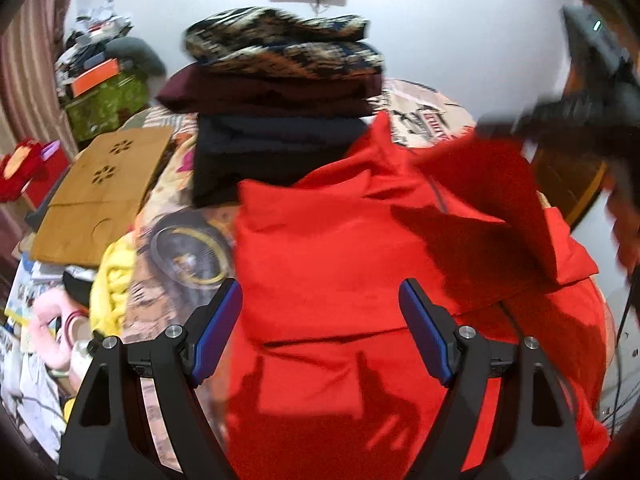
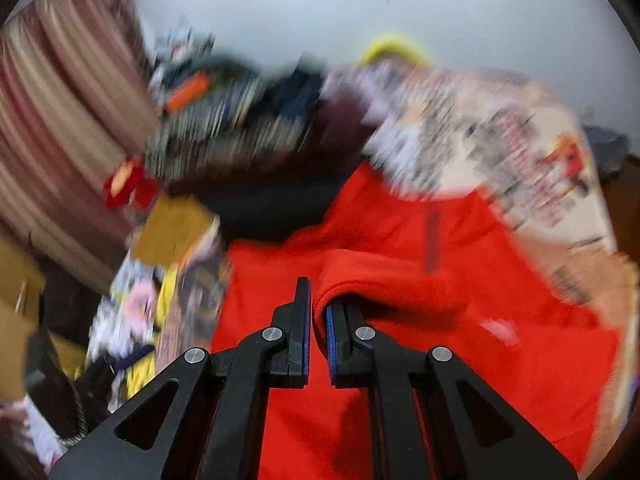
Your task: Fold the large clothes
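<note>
Blurring behind right gripper (image 2: pixel 318 312): stacked clothes (image 2: pixel 256 128)

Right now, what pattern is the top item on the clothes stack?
Brown, navy and cream geometric weave on the top blanket; clearest in the left wrist view.

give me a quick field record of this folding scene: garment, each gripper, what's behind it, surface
garment: red garment spread on the bed, right part lifted and folding over
left hand-held gripper: open, above the garment, holding nothing
right hand-held gripper: shut on a fold of the red garment
behind: stack of folded clothes, patterned piece on top, maroon and dark ones below
surface: printed bedsheet
left side: wooden lap table
view quality: right wrist view is motion-blurred
</note>
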A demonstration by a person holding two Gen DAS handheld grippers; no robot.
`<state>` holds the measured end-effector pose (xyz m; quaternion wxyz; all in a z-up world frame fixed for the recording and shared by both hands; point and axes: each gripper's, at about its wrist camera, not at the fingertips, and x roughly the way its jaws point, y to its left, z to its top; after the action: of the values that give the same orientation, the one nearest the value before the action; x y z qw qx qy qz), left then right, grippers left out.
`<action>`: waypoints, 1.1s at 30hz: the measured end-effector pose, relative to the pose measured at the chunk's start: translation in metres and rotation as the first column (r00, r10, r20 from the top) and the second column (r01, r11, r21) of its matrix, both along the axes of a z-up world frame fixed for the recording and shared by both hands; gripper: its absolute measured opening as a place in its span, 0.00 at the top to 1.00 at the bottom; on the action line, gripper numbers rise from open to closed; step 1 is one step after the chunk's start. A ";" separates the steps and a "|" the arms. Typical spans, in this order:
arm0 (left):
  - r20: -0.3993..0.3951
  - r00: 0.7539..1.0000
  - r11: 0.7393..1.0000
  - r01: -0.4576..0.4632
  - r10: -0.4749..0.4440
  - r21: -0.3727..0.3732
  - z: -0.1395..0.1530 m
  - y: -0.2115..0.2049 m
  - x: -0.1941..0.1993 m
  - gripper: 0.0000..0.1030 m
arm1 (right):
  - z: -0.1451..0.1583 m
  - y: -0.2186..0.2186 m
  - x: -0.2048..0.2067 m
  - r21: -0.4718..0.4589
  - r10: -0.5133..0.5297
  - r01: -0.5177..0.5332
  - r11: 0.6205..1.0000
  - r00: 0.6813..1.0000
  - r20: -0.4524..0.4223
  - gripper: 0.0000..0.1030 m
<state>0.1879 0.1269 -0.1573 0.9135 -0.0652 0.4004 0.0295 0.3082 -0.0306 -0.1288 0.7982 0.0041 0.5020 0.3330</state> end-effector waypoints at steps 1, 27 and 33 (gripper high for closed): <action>-0.005 1.000 1.000 -0.007 0.007 -0.003 -0.002 0.004 -0.002 0.22 | -0.012 0.007 -0.005 -0.021 0.025 -0.026 0.999 0.999 -0.030 0.94; -0.137 0.972 0.974 0.203 -0.188 0.104 -0.031 -0.069 0.032 0.22 | 0.020 -0.107 -0.049 -0.218 -0.002 0.031 0.976 0.991 0.134 0.60; -0.241 0.933 0.934 0.313 -0.268 0.170 -0.062 -0.108 0.064 0.22 | 0.025 -0.173 -0.041 -0.236 -0.210 0.258 0.937 0.955 0.207 0.60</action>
<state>0.2518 0.0190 -0.2192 0.8612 0.0934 0.4962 -0.0585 0.2668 -0.2036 -0.1041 0.8676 -0.0709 0.4636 0.1654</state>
